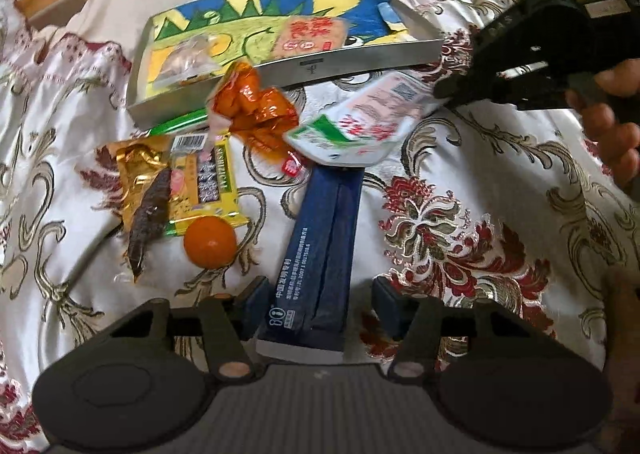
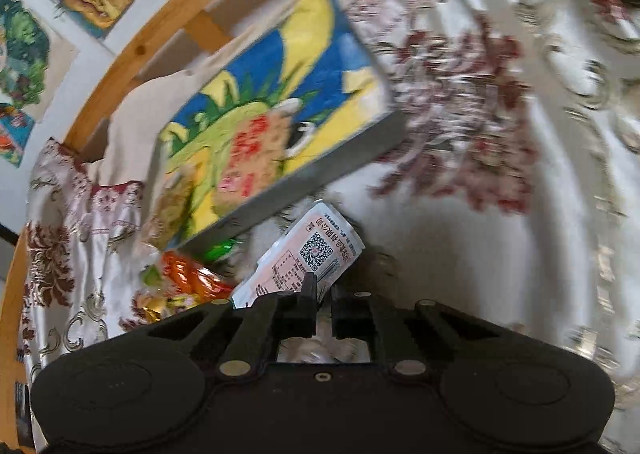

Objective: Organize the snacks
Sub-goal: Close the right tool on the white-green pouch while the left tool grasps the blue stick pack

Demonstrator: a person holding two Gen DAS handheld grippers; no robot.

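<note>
Left gripper (image 1: 316, 294): jaws apart, astride the near end of stiff blue box (image 1: 320, 254), not pressing. Take it across the narrow sides. Right gripper (image 2: 322, 296): clamped on the soft, light white pouch (image 2: 308, 254) at its crimped edge, just near the tray (image 1: 360, 58).

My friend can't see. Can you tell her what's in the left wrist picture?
The right hand-held gripper pinches a white snack pouch near a metal tray. The left hand-held gripper straddles a long blue box. An orange and shiny wrappers lie on the flowery cloth.
</note>
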